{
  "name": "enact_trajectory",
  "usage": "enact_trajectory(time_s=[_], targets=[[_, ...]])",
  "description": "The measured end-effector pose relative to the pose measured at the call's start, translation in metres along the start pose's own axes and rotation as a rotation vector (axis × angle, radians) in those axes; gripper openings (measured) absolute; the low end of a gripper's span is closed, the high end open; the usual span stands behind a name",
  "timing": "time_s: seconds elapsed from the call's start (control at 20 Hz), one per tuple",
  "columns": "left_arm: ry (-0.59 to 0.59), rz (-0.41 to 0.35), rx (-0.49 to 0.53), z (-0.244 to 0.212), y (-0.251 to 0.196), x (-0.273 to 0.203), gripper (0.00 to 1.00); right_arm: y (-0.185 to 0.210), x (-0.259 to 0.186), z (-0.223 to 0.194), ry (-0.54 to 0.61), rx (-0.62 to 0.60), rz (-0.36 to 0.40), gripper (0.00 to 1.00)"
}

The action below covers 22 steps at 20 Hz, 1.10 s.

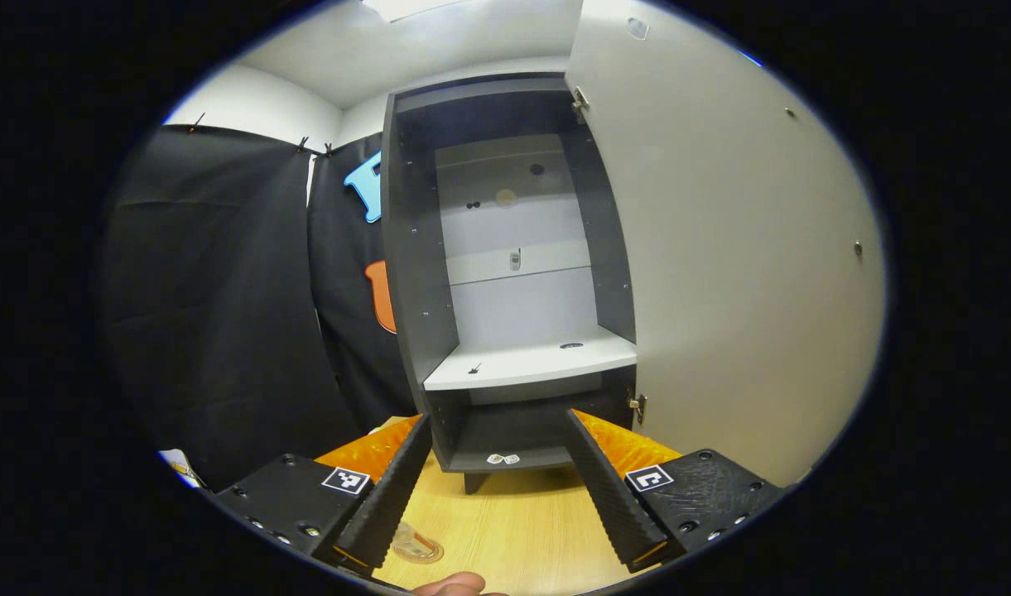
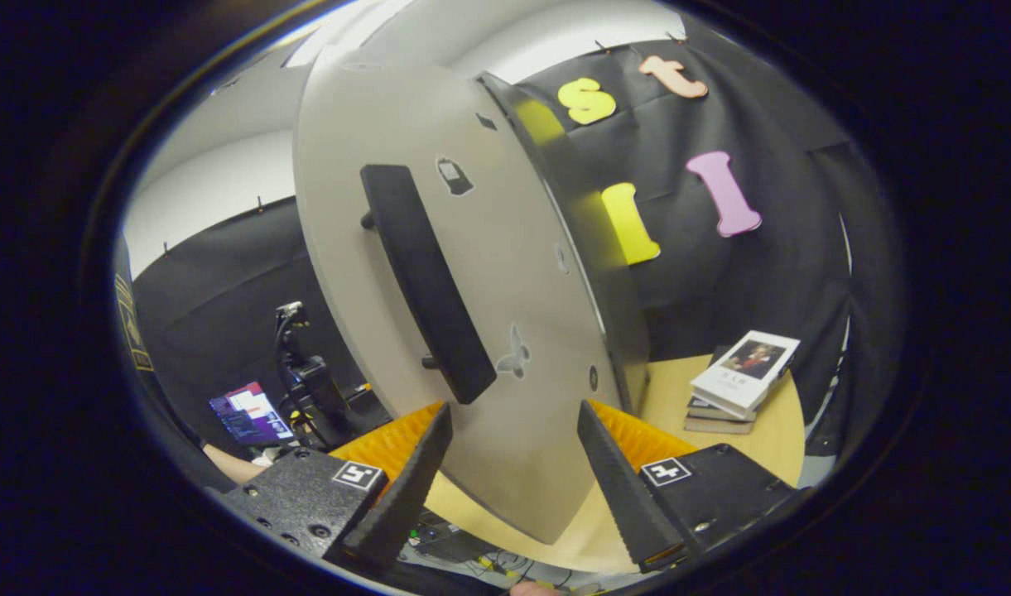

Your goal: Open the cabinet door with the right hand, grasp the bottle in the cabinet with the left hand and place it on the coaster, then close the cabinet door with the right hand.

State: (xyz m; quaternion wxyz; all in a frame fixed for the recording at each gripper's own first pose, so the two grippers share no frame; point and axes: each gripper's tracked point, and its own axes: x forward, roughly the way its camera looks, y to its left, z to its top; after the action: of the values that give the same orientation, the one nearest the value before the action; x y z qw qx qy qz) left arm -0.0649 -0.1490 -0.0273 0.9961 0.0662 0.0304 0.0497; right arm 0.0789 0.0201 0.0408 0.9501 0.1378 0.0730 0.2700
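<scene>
On the wooden table: the cabinet stands straight ahead of the left gripper, dark grey frame, pale back panel.
Cabinet door: swung wide open. The left gripper view has its plain inner face along the right side, hinges at top and bottom. The right gripper view has the outer face, with a long black handle running down it at a slant.
Shelf: white shelf in the lower half of the cabinet, looks bare apart from a couple of tiny dark marks.
Bottle: honestly can't pick one out on the shelf or on the table.
Coaster: small, round, clear-ish disc lying on the table just by the left gripper's left finger.
Left gripper: fingers spread wide, nothing between them, pointed at the cabinet's base.
Right gripper: fingers also wide apart, nothing gripped, the door's lower edge sits between them and the handle's bottom end is just above.
Off to the side: stack of books on the table near the booth wall, laptop low on the left.
</scene>
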Motion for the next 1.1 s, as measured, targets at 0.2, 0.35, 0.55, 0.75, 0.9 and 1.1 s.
enact_trajectory(time_s=[0.2, 0.35, 0.55, 0.75, 0.9, 1.1], targets=[[-0.099, -0.089, 0.157, 0.019, -0.007, -0.018, 0.96, 0.005, 0.013, 0.012, -0.051, 0.034, 0.005, 0.98], [-0.133, -0.091, 0.179, 0.022, 0.009, -0.013, 0.96, 0.022, 0.026, 0.011, -0.04, 0.011, 0.003, 0.97], [-0.108, -0.08, 0.086, 0.014, 0.038, 0.007, 0.96, 0.052, 0.051, 0.003, -0.015, -0.072, 0.012, 0.98], [-0.094, -0.042, 0.048, 0.002, 0.078, 0.018, 0.96, 0.074, 0.074, -0.003, 0.017, -0.087, 0.031, 0.98], [-0.069, -0.001, 0.03, -0.014, 0.107, 0.02, 0.96, 0.084, 0.091, -0.004, 0.041, -0.105, 0.056, 0.98], [-0.049, 0.035, 0.033, -0.026, 0.13, 0.02, 0.96, 0.095, 0.107, -0.003, 0.042, -0.153, 0.052, 1.0]])
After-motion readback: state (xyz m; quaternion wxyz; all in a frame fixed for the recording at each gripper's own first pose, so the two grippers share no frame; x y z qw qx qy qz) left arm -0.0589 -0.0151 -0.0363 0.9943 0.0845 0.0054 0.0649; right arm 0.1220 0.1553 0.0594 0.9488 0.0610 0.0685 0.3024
